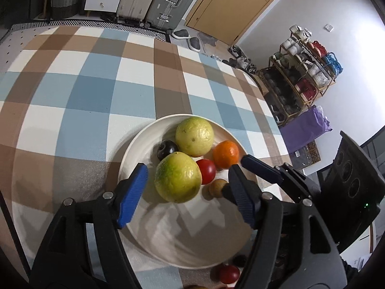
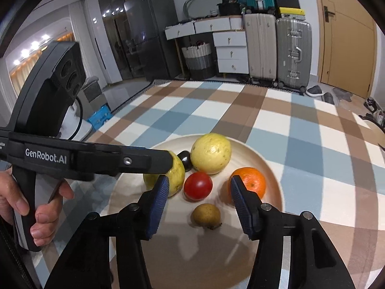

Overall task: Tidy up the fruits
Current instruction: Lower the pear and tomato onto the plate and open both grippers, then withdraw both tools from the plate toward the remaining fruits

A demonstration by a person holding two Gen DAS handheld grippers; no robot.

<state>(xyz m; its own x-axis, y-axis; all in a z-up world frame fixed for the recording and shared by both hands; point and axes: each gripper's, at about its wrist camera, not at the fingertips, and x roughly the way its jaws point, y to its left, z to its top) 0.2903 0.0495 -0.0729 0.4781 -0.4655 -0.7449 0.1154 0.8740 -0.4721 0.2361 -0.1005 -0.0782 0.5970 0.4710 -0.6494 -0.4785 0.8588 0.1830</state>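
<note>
A white plate [image 1: 168, 248] on the checked cloth holds two yellow-green guavas [image 1: 177, 177] [image 1: 194, 136], a dark plum [image 1: 167, 148], a red tomato [image 1: 206, 171], an orange [image 1: 226, 154] and a small brown pear [image 1: 217, 187]. My left gripper [image 1: 187, 183] is open, its fingers either side of the near guava, not touching it. My right gripper [image 2: 199, 190] is open above the plate, with the tomato [image 2: 198, 186] and the pear [image 2: 206, 215] between its fingers. The right gripper also shows in the left wrist view [image 1: 262, 168] beside the orange.
A second red tomato [image 1: 228, 274] and a dark fruit [image 1: 239, 260] lie on the cloth off the plate's near edge. The checked tablecloth [image 1: 96, 91] stretches far and left. Suitcases, drawers, a shoe rack and a door stand beyond the table.
</note>
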